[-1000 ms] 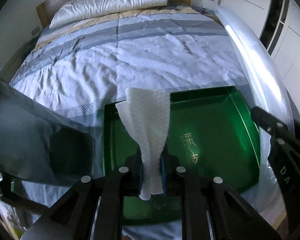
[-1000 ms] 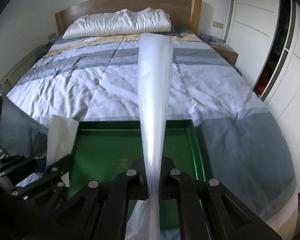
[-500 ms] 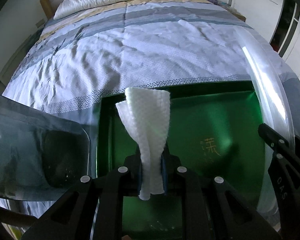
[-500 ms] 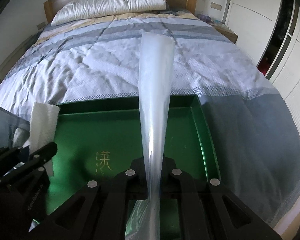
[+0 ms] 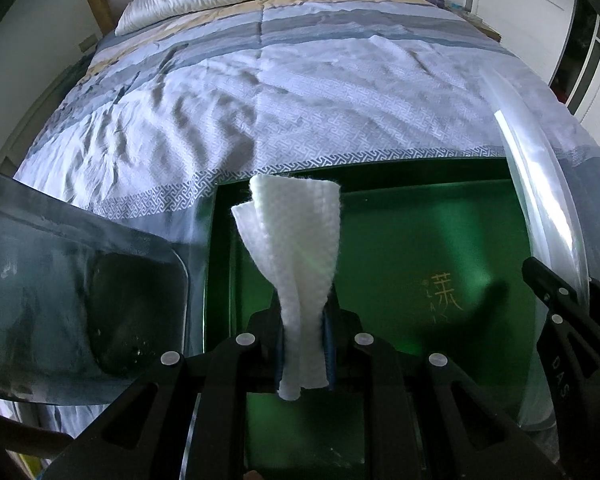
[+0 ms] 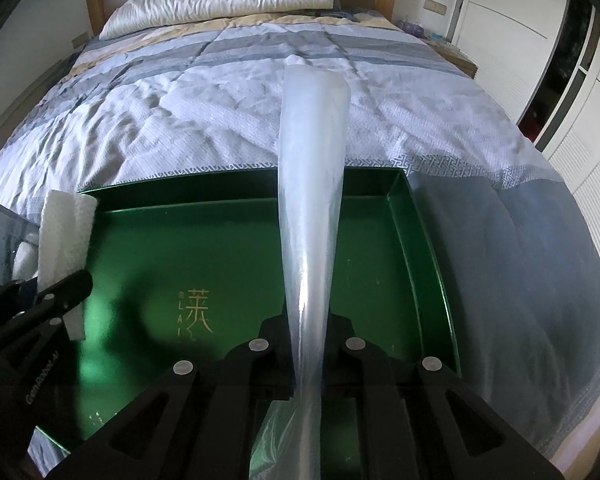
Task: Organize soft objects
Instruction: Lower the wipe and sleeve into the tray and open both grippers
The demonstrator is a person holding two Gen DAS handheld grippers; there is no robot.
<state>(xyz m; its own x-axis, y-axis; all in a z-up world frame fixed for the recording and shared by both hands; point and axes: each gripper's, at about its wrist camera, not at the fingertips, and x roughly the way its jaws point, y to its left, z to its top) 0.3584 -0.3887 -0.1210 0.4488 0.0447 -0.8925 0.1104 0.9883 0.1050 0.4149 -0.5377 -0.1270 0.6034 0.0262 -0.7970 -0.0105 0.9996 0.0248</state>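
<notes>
Waffle-textured white cloth pinched in left claw; glossy green tray below.

Light: dim, bluish daylight, brighter at far end of the bed
Glare: streak along clear plastic
Edges: fisheye bending, black corners
Focus: sharp mid-frame

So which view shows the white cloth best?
The left wrist view: the white cloth stands centred between the left gripper fingers, its weave clear. The right wrist view shows it only edge-on, far left, partly hidden.
</notes>
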